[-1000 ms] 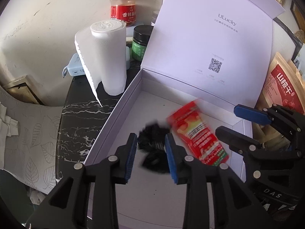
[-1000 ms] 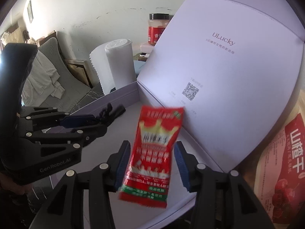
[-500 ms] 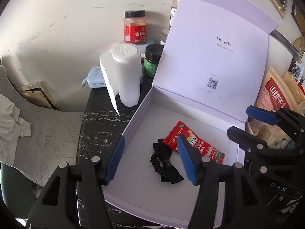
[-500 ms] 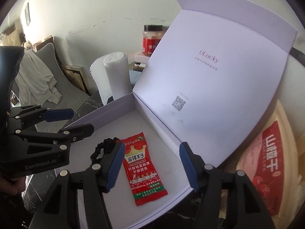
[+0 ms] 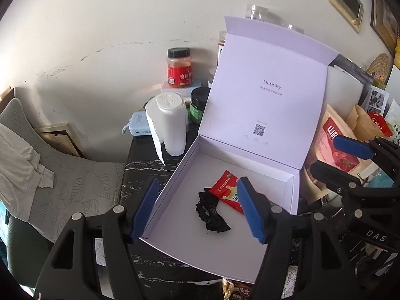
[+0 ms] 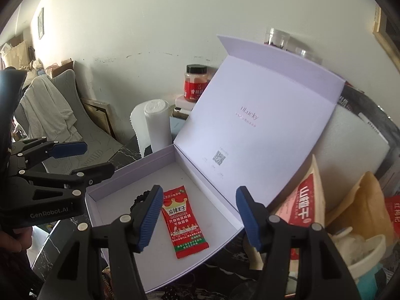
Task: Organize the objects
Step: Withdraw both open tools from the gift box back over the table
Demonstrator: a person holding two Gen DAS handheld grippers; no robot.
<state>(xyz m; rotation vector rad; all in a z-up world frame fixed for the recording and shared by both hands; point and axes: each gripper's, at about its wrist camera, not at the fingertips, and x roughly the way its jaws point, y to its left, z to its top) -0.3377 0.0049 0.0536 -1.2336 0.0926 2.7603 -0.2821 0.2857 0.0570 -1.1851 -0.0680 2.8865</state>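
On the left, the paper towel roll stood upright on the black marble tabletop, just beside the lavender gift box, lid up. The left gripper hung above the box, jaws having just been opening, nothing between them. Inside, the black scrunchie lay flat, touching the red snack packet to its right. Further right, the right gripper hung with its jaws apart, empty, the packet lying free on the box floor beneath
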